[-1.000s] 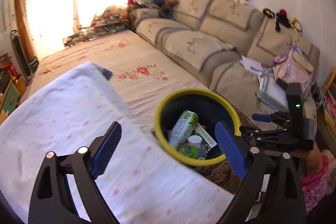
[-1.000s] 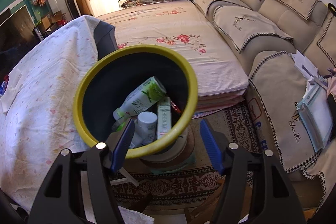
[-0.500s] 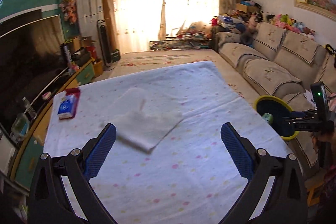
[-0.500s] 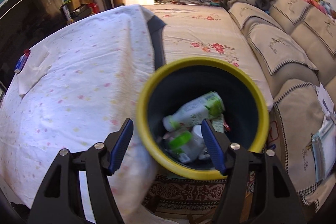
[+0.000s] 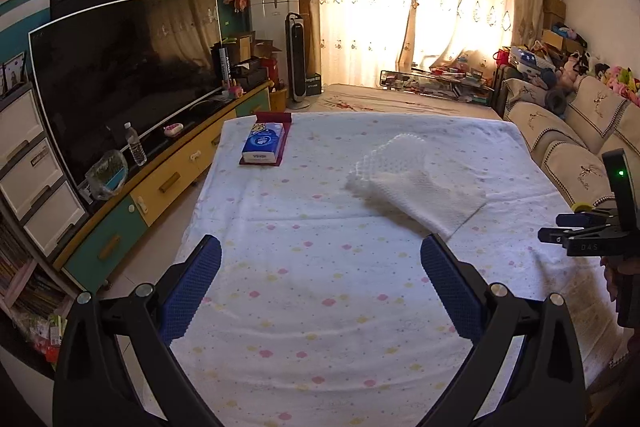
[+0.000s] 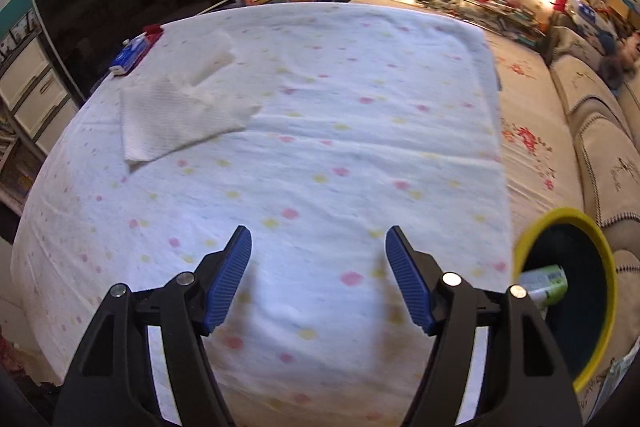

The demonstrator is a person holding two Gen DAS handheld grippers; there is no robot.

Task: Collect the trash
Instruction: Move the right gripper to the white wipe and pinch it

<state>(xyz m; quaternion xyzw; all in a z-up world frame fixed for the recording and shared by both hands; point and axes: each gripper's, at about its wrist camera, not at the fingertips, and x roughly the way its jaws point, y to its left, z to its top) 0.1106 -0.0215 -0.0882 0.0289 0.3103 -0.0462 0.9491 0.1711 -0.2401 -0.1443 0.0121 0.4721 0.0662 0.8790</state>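
A crumpled white paper towel (image 5: 416, 183) (image 6: 176, 111) lies on the table covered with a white dotted cloth (image 5: 320, 267) (image 6: 320, 147). A blue tissue pack (image 5: 264, 143) (image 6: 132, 55) rests on a dark red mat near the far left corner. The yellow-rimmed dark bin (image 6: 568, 291) stands beside the table at the right and holds a green-and-white carton. My left gripper (image 5: 320, 267) hangs wide open over the cloth with nothing in it. My right gripper (image 6: 318, 259) is over the near cloth, its jaws opening, with nothing between them.
A large TV (image 5: 120, 67) on a low yellow-and-teal cabinet (image 5: 168, 179) runs along the left. A beige sofa (image 5: 568, 131) lines the right side, with a floral mat beyond the table. The other gripper's body (image 5: 592, 239) shows at the right edge of the left wrist view.
Both grippers have swung away from the bin toward the table. The left view now faces the towel and tissue pack. The bin has slid to the right edge of the right view.
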